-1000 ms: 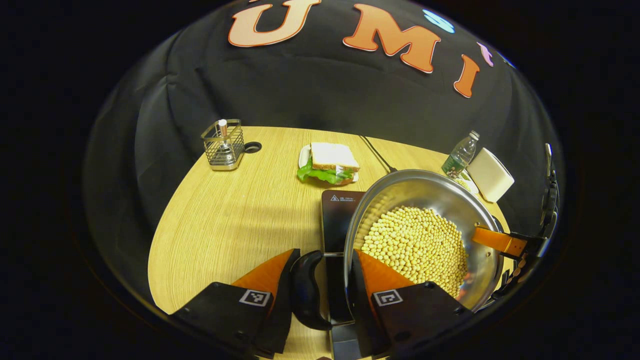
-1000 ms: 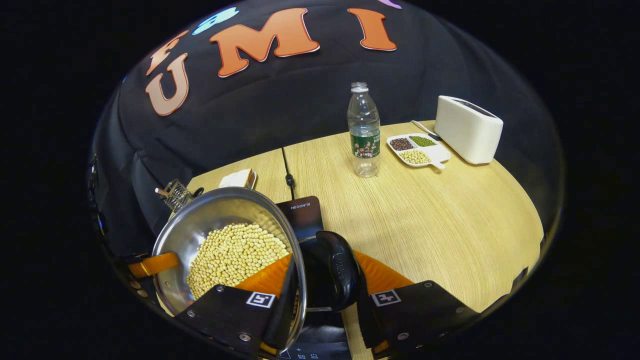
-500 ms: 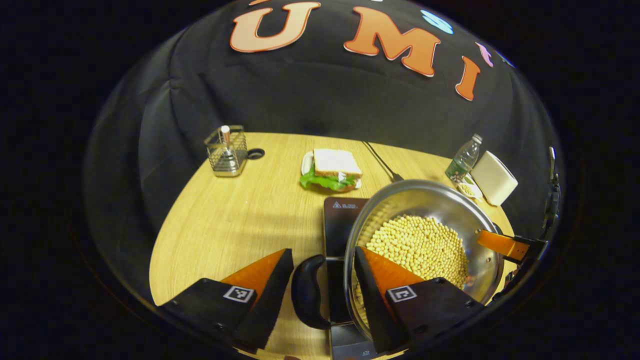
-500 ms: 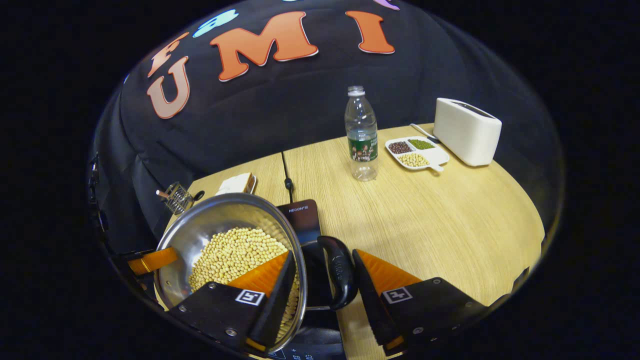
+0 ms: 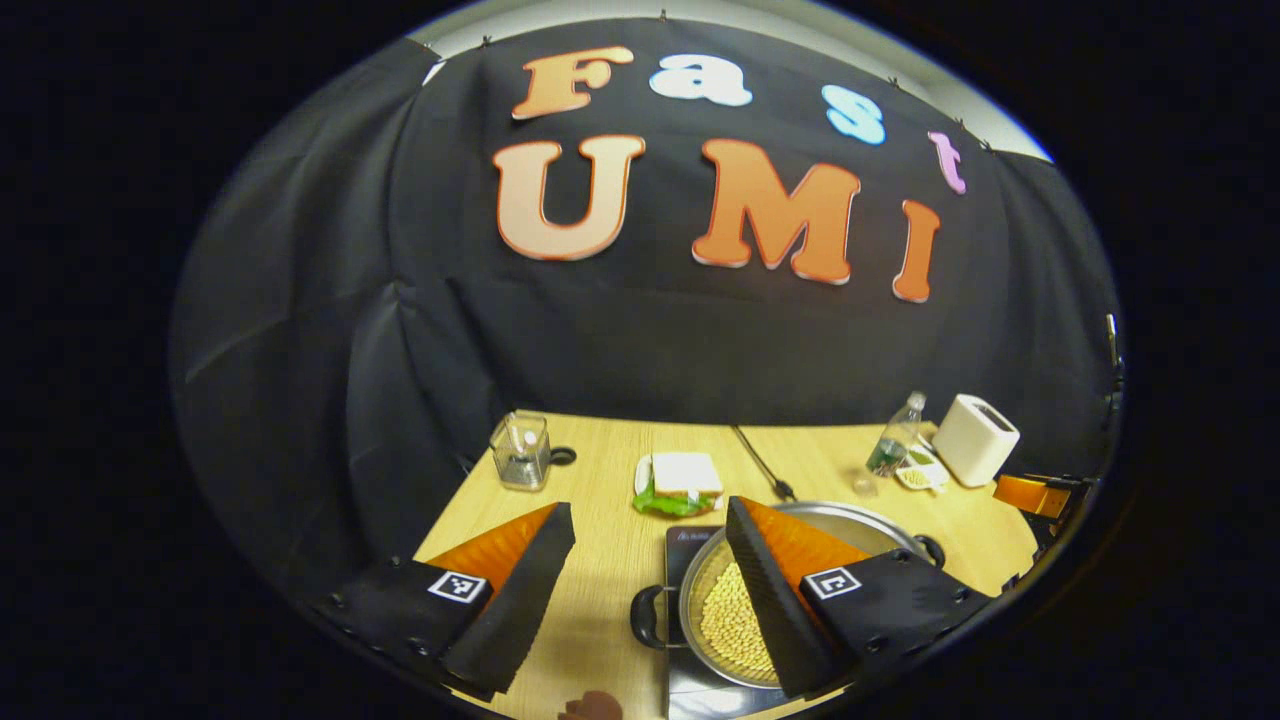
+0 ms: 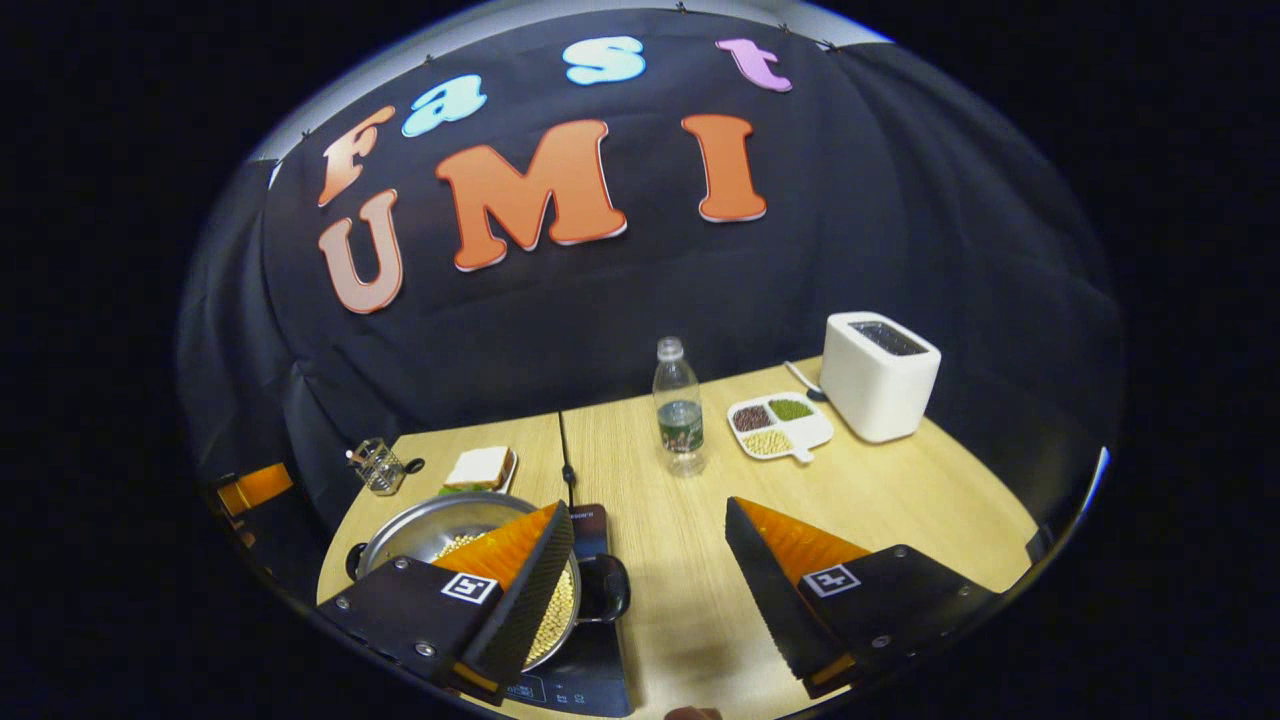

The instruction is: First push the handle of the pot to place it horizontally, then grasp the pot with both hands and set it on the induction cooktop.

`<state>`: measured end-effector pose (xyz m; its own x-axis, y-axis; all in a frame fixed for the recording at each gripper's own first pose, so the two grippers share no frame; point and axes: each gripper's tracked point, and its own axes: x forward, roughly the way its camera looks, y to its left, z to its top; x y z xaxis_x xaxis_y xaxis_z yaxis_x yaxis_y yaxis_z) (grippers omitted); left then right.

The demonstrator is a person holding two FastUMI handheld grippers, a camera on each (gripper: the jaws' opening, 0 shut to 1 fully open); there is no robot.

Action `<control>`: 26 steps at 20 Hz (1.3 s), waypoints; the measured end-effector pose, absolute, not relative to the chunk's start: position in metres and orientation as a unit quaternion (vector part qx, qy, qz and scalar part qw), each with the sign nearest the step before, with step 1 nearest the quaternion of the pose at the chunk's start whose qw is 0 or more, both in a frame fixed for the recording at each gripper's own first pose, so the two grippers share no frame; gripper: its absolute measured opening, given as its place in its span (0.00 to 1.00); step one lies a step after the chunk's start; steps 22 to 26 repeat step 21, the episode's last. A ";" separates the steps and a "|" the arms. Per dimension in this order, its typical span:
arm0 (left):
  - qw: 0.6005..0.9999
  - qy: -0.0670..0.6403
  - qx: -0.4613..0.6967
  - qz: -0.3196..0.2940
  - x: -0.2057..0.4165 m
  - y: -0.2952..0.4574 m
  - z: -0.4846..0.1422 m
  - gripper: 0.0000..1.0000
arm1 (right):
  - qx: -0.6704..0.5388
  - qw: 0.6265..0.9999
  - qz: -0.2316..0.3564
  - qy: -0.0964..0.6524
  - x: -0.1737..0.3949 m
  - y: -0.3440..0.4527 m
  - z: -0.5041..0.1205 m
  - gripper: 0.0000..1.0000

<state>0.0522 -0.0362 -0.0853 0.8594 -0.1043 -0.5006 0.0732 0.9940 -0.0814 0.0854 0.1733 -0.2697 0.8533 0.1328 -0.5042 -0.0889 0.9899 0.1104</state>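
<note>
The steel pot (image 5: 868, 528) of soybeans (image 5: 728, 625) sits on the black induction cooktop (image 5: 683, 545), one black side handle (image 5: 643, 618) pointing left. My left gripper (image 5: 648, 508) hangs open well above it, holding nothing. In the right gripper view the pot (image 6: 420, 525) rests on the cooktop (image 6: 592, 672) at lower left, its other handle (image 6: 605, 588) free. My right gripper (image 6: 648, 508) is open and raised clear of that handle. Each gripper appears far off in the other's view: the right gripper (image 5: 1030, 495) and the left gripper (image 6: 255, 487).
On the wooden table (image 6: 900, 500) stand a sandwich on a plate (image 5: 678, 480), a wire holder (image 5: 520, 462), a water bottle (image 6: 678, 418), a divided dish of beans (image 6: 778, 428) and a white toaster (image 6: 880, 375). A black cable (image 6: 566, 455) runs back from the cooktop.
Both grippers opened off the pot's handles, then rose and drew back; the pot now looks small and low in both views, resting on the cooktop.
</note>
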 end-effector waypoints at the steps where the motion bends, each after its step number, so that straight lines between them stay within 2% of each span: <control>1: 0.970 0.238 -0.026 -0.037 0.047 -0.027 -0.048 1.00 | 0.038 0.966 0.057 0.251 0.083 0.164 -0.252 0.95; 5: 0.982 0.181 -0.041 -0.032 0.024 0.003 0.082 0.99 | 0.017 0.979 0.048 0.196 0.078 0.130 -0.186 0.95; 7: 0.987 0.155 -0.047 -0.020 0.029 0.016 0.101 0.99 | 0.006 0.984 0.050 0.170 0.070 0.115 -0.153 0.95; 8: 0.988 0.143 -0.050 -0.012 0.028 0.022 0.110 0.96 | 0.004 0.986 0.052 0.157 0.066 0.110 -0.137 0.95; 10: 0.991 0.115 -0.062 -0.004 0.022 0.033 0.135 0.98 | 0.004 0.990 0.056 0.131 0.057 0.100 -0.105 0.95; 11: 0.992 0.106 -0.064 -0.001 0.016 0.040 0.144 1.00 | 0.004 0.992 0.054 0.117 0.052 0.095 -0.092 1.00; 12: 0.993 0.097 -0.061 0.005 0.010 0.047 0.151 1.00 | 0.002 0.993 0.050 0.103 0.049 0.089 -0.078 0.95; 17: 0.997 0.051 -0.033 0.042 -0.013 0.077 0.197 0.96 | 0.005 0.997 0.047 0.060 0.034 0.066 -0.035 0.95; 18: 0.997 0.045 -0.036 0.042 -0.016 0.075 0.206 0.98 | 0.007 0.997 0.047 0.054 0.034 0.064 -0.030 1.00; 26: 0.998 0.039 -0.050 0.024 -0.023 0.063 0.213 1.00 | 0.010 0.998 0.051 0.043 0.027 0.062 -0.023 1.00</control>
